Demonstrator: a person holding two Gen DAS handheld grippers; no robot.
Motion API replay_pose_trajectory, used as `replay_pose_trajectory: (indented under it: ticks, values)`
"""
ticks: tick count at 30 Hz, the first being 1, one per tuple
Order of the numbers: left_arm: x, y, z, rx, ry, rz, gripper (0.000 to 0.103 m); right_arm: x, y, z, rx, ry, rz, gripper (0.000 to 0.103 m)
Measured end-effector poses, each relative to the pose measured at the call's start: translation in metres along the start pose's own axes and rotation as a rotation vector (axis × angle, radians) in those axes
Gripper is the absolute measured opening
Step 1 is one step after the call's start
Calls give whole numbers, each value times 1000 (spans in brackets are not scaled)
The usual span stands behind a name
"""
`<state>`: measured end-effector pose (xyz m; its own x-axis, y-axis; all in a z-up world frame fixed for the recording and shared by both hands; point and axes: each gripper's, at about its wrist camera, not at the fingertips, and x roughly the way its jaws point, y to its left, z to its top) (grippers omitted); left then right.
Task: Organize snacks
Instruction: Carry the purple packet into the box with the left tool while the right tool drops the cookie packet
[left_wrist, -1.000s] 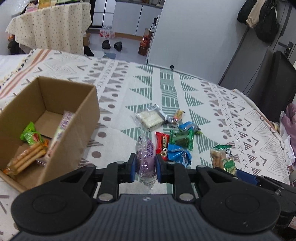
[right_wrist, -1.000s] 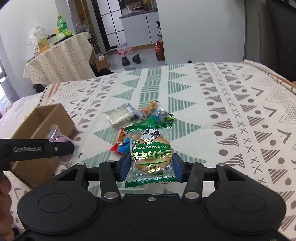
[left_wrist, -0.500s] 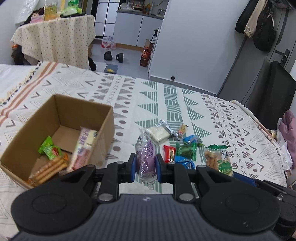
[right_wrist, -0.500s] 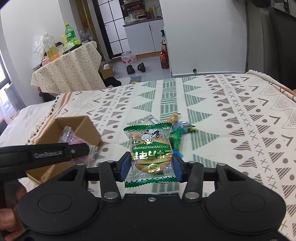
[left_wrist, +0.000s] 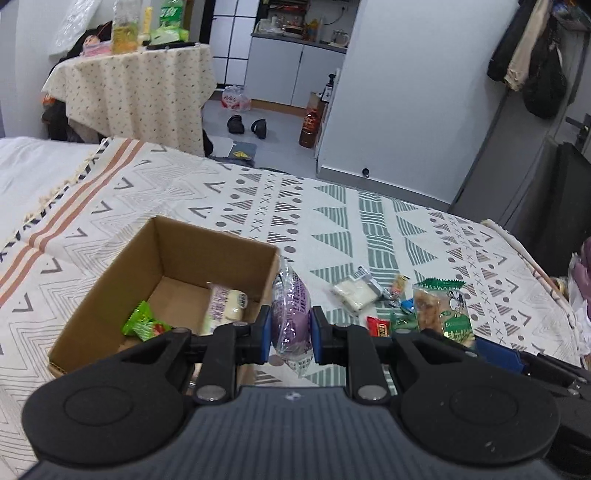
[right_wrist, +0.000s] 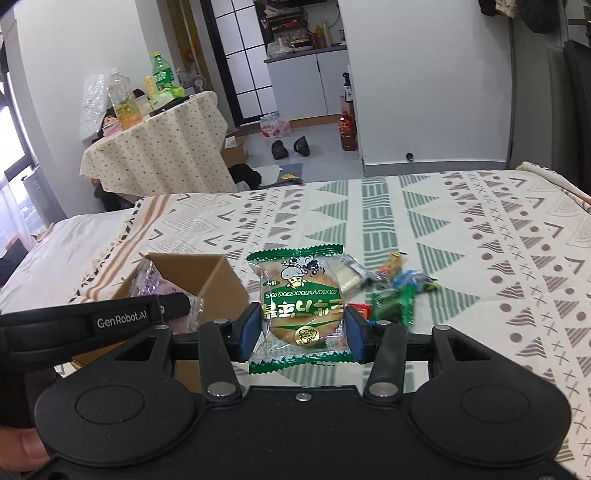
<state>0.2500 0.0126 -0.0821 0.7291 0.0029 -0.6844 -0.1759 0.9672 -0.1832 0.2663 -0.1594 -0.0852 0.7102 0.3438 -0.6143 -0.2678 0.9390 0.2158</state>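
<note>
My left gripper (left_wrist: 290, 328) is shut on a purple snack packet (left_wrist: 291, 314), held upright just right of the cardboard box (left_wrist: 110, 273). Inside the box lie a green packet (left_wrist: 142, 326) and a pale wrapped bar (left_wrist: 225, 306). My right gripper (right_wrist: 301, 330) is shut on a green-edged biscuit packet (right_wrist: 301, 306), raised above the bed; the same biscuit packet (left_wrist: 441, 314) shows at the right of the left wrist view. A pile of loose snacks (left_wrist: 373, 302) rests on the patterned bedspread (left_wrist: 332, 206). In the right wrist view the box (right_wrist: 199, 280) sits left, partly behind the left gripper's arm (right_wrist: 96, 321).
Beyond the bed's far edge are a cloth-covered table with bottles (left_wrist: 140, 85), shoes on the floor (left_wrist: 247, 125) and a white wall panel (left_wrist: 406, 92). A dark chair (left_wrist: 554, 192) stands at the right. A person's thumb (right_wrist: 22, 452) shows at the lower left.
Both grippers have risen and drawn back, still holding their packets. The box now sits nearer the centre in the left wrist view, closer to the purple packet.
</note>
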Motion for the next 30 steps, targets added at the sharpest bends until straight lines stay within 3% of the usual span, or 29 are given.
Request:
replay_pose_trajectory:
  ticks: [16,30]
  values:
    - [9,55,15,-106,4,48,20,33,53,15,-47,2,61,47]
    - [24,109,20,-242,36,136,21,74,93,28,-61,27,121,47]
